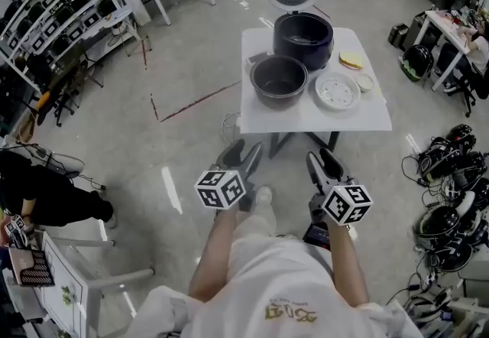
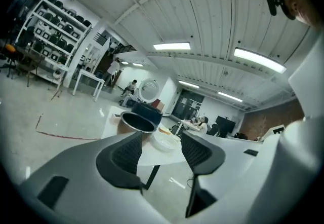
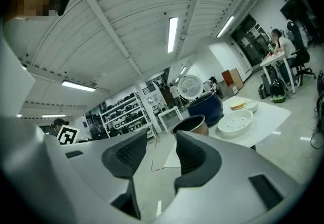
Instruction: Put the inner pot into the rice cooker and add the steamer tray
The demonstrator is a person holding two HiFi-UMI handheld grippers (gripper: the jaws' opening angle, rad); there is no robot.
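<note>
A dark blue rice cooker with its white lid raised stands at the back of a white table. In front of it sits the metal inner pot, and to its right the white perforated steamer tray. My left gripper and right gripper hang short of the table's near edge, both open and empty. The left gripper view shows the pot, cooker and tray beyond its jaws. The right gripper view shows the pot, cooker and tray.
A yellow sponge and a small white dish lie at the table's right. Several rice cookers and cables crowd the floor at the right. Shelving stands at the left, a white chair beside me.
</note>
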